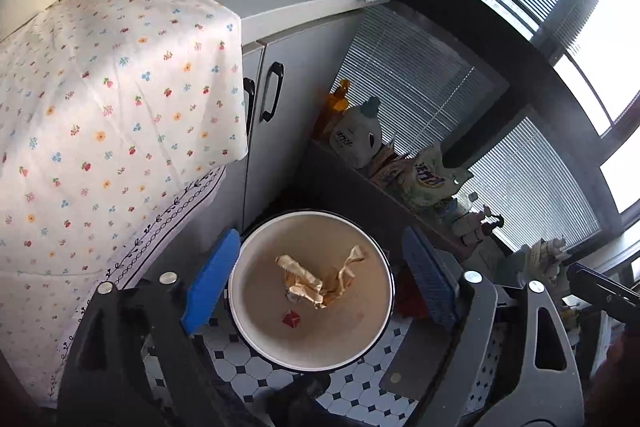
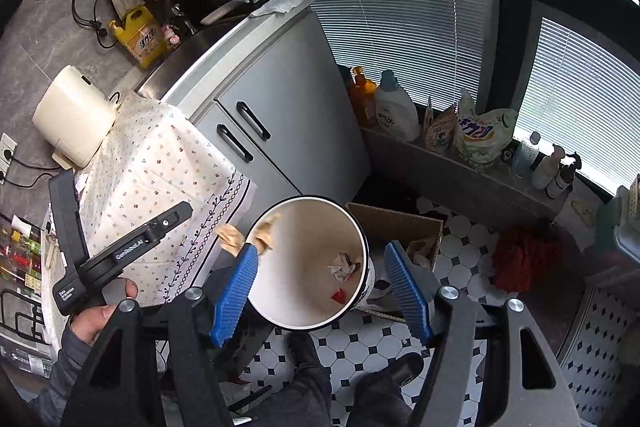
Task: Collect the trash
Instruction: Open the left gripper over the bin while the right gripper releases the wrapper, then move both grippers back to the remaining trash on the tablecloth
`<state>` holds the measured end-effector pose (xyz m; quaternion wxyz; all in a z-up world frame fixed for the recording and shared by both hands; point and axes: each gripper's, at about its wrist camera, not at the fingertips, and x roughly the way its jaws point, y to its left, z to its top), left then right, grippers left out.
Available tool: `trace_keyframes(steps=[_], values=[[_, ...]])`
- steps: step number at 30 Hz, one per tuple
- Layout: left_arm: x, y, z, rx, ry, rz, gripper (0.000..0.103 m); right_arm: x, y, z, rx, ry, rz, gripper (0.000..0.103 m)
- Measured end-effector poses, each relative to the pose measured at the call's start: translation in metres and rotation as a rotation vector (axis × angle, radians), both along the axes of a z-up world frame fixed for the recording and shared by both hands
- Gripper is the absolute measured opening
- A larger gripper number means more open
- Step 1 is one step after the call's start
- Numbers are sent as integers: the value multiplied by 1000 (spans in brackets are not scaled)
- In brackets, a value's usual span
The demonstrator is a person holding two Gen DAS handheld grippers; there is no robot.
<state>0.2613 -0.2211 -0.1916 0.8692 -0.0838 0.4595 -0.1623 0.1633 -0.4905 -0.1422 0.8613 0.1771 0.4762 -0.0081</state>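
Note:
A round white trash bin with a dark rim (image 1: 240,327) stands on the tiled floor below both grippers. Inside it lie a crumpled tan wrapper (image 1: 316,281) and a small red scrap (image 1: 291,318). My left gripper (image 1: 320,287) is open right above the bin, empty. My right gripper (image 2: 324,287) is open too, over the same bin (image 2: 360,227). A tan crumpled wrapper (image 2: 250,233) sits at the tip of its left finger by the bin rim; whether it is falling or stuck I cannot tell. A grey crumpled scrap (image 2: 342,266) and a red scrap (image 2: 338,295) lie in the bin.
A table with a floral cloth (image 1: 112,115) is at the left. A grey cabinet (image 2: 288,115) stands behind the bin. A cardboard box (image 2: 404,227) sits right of the bin. Detergent bottles (image 2: 394,109) line the window ledge. The left-hand gripper's body (image 2: 120,255) is in the right wrist view.

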Motion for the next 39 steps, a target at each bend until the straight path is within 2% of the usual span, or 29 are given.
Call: trace_keyframes(steps=[3, 8, 14, 22, 29, 34, 39], values=[[4, 10, 14, 18, -13, 0, 91, 5, 8, 4, 0, -13, -20, 75], [8, 44, 42, 6, -62, -20, 94, 25, 39, 11, -15, -42, -18, 83], [5, 100, 78, 28, -127, 29, 97, 53, 93, 31, -40, -130, 10, 95], [-4, 192, 109, 59, -212, 200, 97, 88, 184, 57, -102, -268, 137, 95], [-15, 276, 123, 89, -263, 348, 97, 115, 268, 69, -61, -330, 298, 95], [-26, 333, 125, 115, -274, 455, 97, 129, 323, 71, -44, -337, 385, 95], [-35, 380, 125, 114, -276, 516, 97, 140, 375, 70, -44, -315, 465, 95]])
